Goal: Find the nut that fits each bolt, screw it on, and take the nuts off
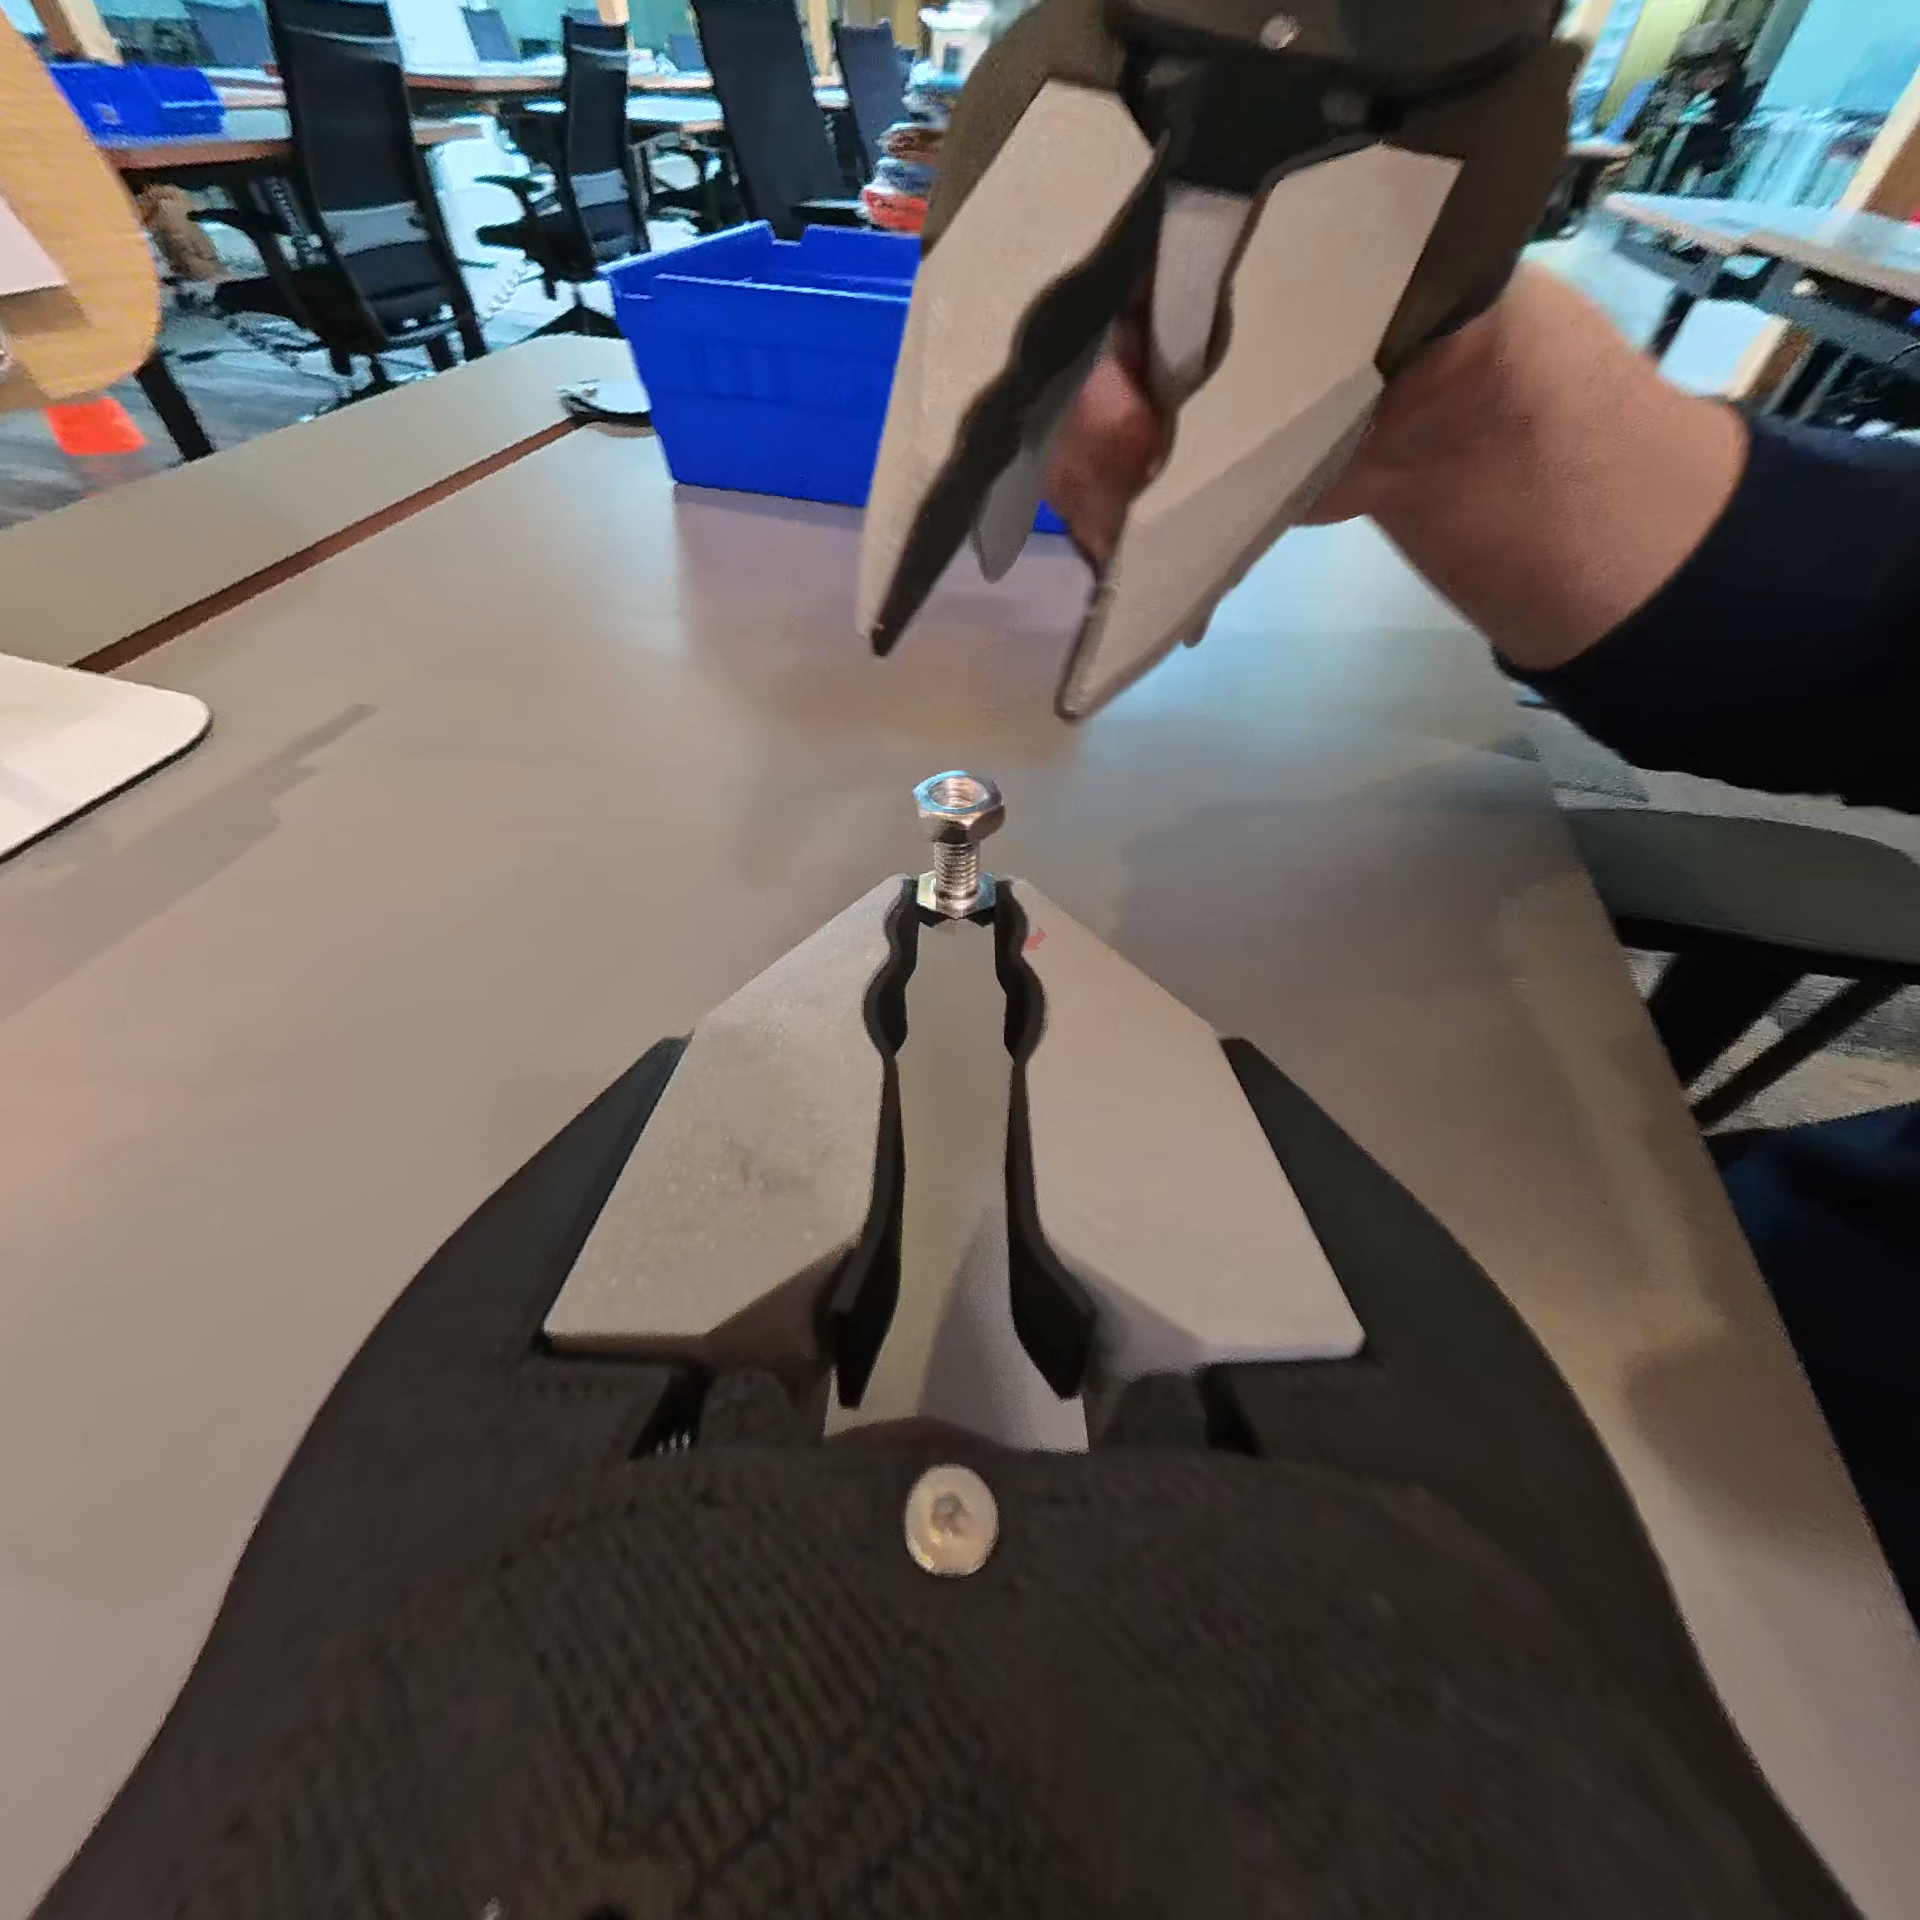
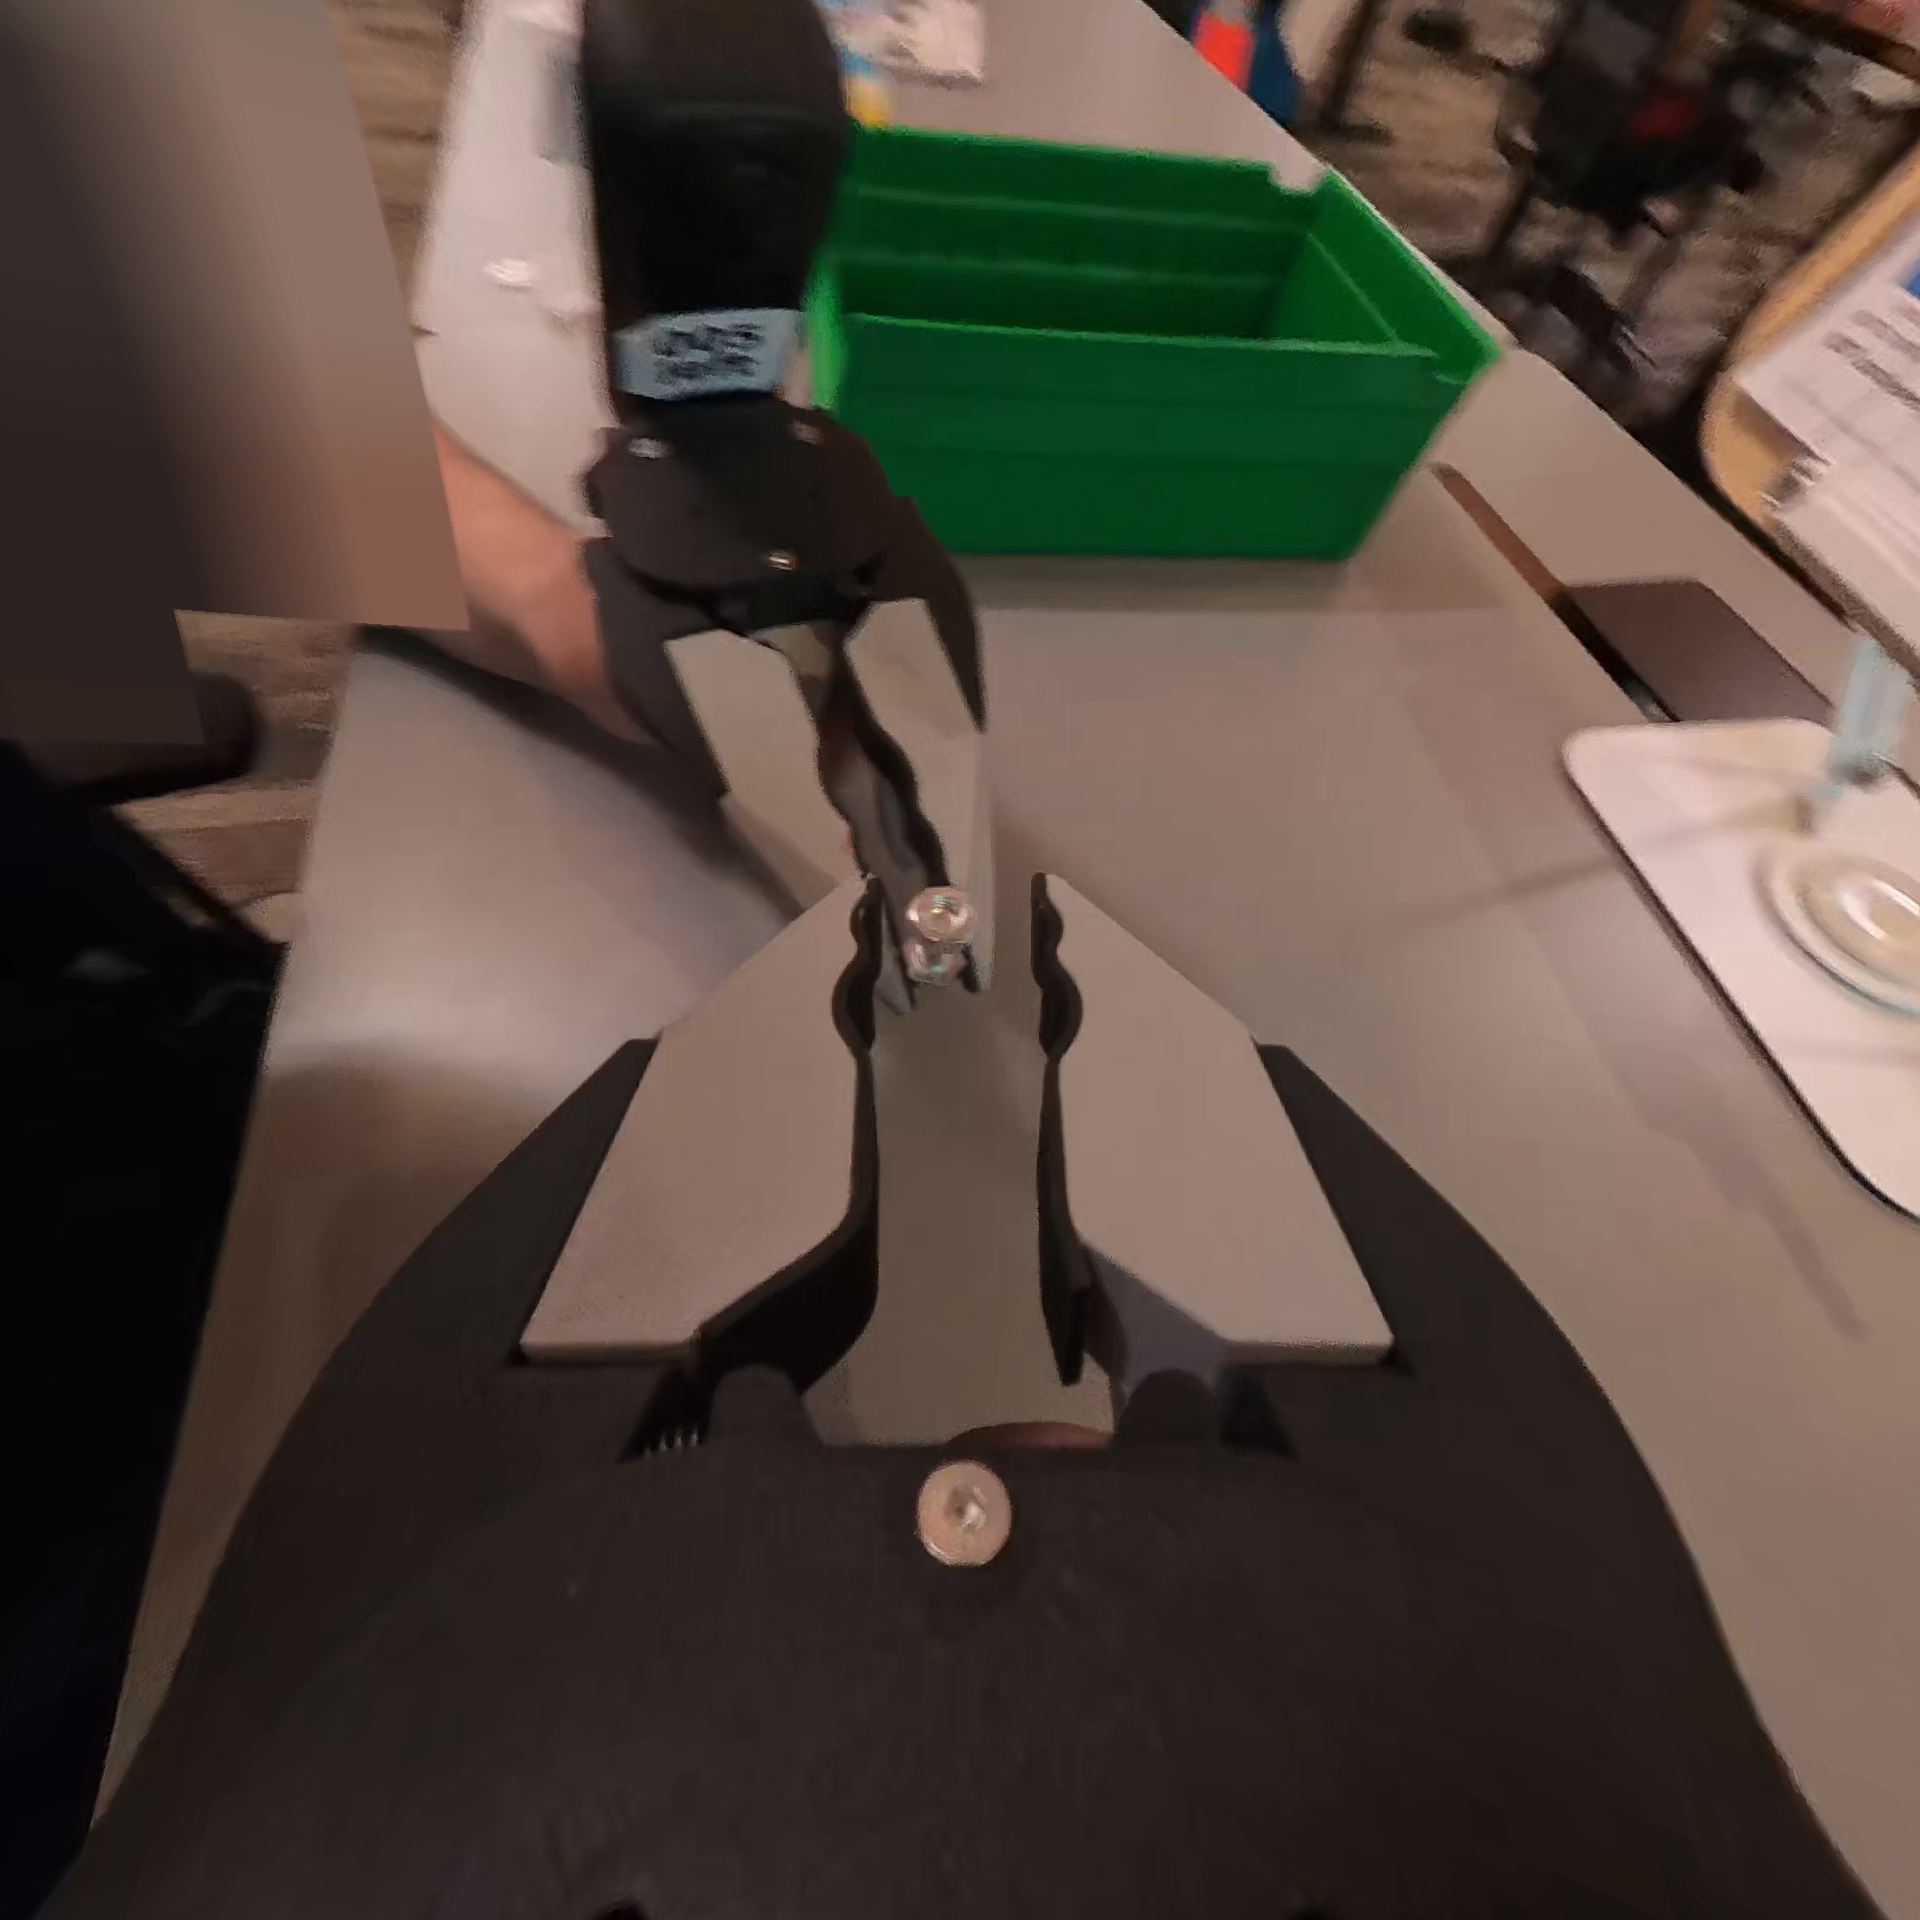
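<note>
My left gripper (image 1: 954,896) is shut on the hex head of a silver bolt (image 1: 955,873) and holds it upright above the table (image 1: 520,831). A silver nut (image 1: 957,808) sits on the top end of the bolt's thread. My right gripper (image 1: 971,675) hangs above the nut, jaws apart, with nothing between them. In the right wrist view my right gripper (image 2: 951,894) is open and looks down at the left gripper (image 2: 935,977), which grips the bolt (image 2: 930,966) with the nut (image 2: 940,916) on it. The nut stands clear of the right fingers (image 2: 1044,914).
A blue bin (image 1: 769,364) stands on the table behind the right gripper. A green bin (image 2: 1132,384) stands at the back in the right wrist view. A white tray (image 2: 1745,935) with a glass dish lies to the right. A person's hand (image 1: 1507,468) holds the right gripper. About 4 cm separates my left fingertips from my right.
</note>
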Demonstrator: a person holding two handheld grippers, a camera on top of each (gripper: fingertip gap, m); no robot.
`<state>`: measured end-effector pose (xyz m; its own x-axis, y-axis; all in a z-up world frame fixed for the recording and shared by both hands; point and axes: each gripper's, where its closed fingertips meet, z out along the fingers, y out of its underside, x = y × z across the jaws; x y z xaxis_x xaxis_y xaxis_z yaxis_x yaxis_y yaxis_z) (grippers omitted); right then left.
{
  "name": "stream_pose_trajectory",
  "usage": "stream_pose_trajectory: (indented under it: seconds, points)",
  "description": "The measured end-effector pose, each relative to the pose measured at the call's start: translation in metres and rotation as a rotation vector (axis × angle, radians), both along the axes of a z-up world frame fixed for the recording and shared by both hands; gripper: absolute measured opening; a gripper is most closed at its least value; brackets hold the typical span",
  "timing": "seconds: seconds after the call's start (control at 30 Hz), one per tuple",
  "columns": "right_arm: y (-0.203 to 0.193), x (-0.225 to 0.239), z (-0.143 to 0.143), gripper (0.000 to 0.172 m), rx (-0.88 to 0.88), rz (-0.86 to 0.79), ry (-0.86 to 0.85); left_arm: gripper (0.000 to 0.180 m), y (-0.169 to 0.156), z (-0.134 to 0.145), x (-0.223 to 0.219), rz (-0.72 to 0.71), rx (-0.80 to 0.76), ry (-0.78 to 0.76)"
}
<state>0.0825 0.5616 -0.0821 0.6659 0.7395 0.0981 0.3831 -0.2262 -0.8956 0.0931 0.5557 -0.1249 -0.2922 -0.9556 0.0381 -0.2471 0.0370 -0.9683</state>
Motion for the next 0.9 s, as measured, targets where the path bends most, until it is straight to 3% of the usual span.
stream_pose_trajectory:
  seconds: [0.2, 0.33, 0.63, 0.9]
  points:
    - [-0.012, -0.011, 0.002, 0.024, 0.020, 0.142, 0.170, 0.012, -0.016, 0.013, -0.006, -0.103, 0.020, -0.075]
    - [-0.016, -0.015, -0.005, 0.014, 0.038, 0.184, 0.134, 0.012, -0.021, 0.015, -0.008, -0.134, 0.019, -0.093]
    - [-0.022, -0.016, -0.004, 0.012, 0.038, 0.240, 0.110, 0.012, -0.025, 0.015, -0.009, -0.155, 0.028, -0.092]
    - [-0.019, -0.015, -0.007, 0.011, 0.055, 0.174, 0.105, 0.012, -0.022, 0.012, -0.007, -0.130, 0.035, -0.073]
